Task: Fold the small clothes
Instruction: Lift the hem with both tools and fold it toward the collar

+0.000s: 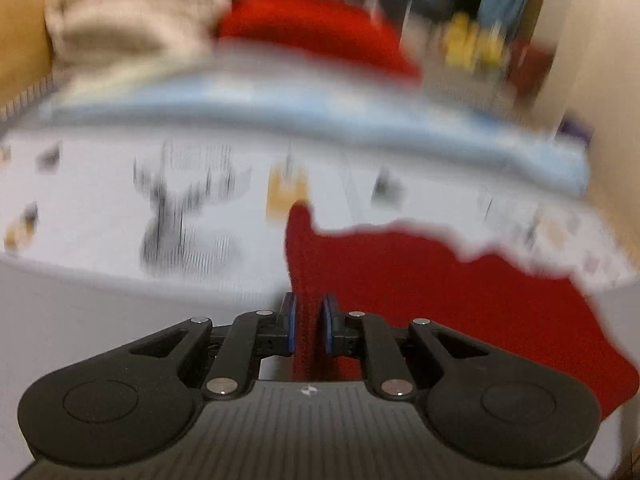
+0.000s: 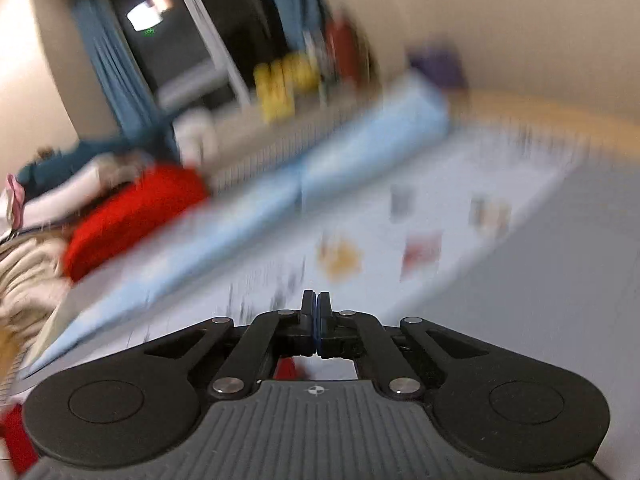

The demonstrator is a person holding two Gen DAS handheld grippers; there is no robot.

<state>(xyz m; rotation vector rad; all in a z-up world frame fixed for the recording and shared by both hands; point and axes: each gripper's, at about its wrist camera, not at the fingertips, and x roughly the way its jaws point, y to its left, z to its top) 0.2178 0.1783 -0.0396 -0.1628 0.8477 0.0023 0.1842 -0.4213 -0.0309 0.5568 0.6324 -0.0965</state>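
Left gripper (image 1: 308,322) has its fingers (image 1: 289,324) nipped on an edge of the red cloth (image 1: 440,300), which hangs off to the right above the patterned sheet (image 1: 100,200). Right gripper (image 2: 316,322) is pressed fully closed; whether it grips any cloth I cannot tell, only a red scrap shows beneath it. The trick now, I'd say: raise both ends evenly, keep the edge taut, and lay it flat before creasing.

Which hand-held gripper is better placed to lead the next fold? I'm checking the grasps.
Left, probably: the left hand-held gripper is shut on the dark red fabric garment; the right hand-held gripper looks shut with no cloth visible between its pads.
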